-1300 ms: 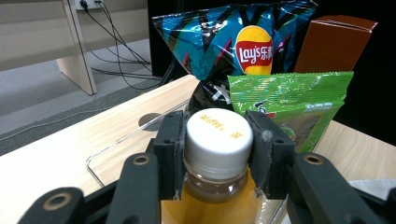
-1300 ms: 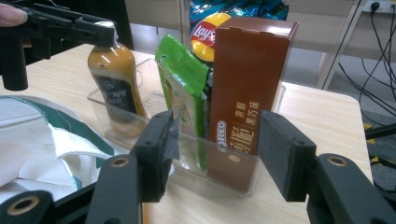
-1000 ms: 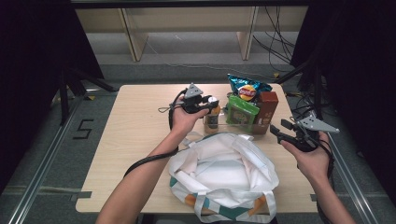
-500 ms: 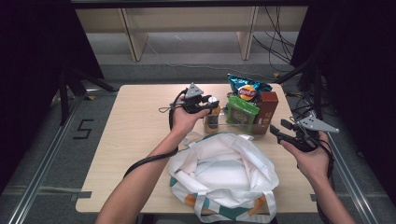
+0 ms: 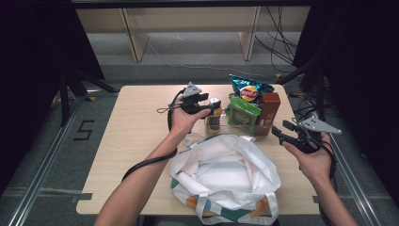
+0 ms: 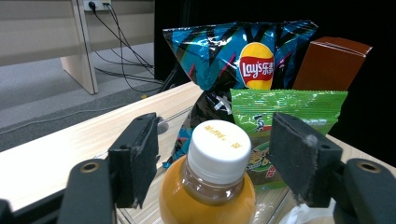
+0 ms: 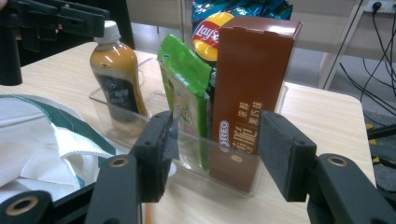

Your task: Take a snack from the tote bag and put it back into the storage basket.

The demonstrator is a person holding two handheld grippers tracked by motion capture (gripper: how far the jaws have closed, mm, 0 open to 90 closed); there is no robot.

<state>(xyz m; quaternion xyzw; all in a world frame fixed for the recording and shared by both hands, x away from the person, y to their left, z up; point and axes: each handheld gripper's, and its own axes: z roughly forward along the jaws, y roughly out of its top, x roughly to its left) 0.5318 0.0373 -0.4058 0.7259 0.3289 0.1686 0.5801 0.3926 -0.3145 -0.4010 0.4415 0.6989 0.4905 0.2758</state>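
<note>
Orange bottle (image 6: pixel 208 186) between opened left tongs (image 6: pixel 219 161)

In the left gripper view the bottle (image 6: pixel 208 186) is cut off by the bottom edge below its shoulder, and it hides the lower part of the chip bag (image 6: pixel 238 60). In the right gripper view the box (image 7: pixel 250 88) hides most of that bag. The tote (image 5: pixel 226 181) hides the bottle's base in the high view.
</note>
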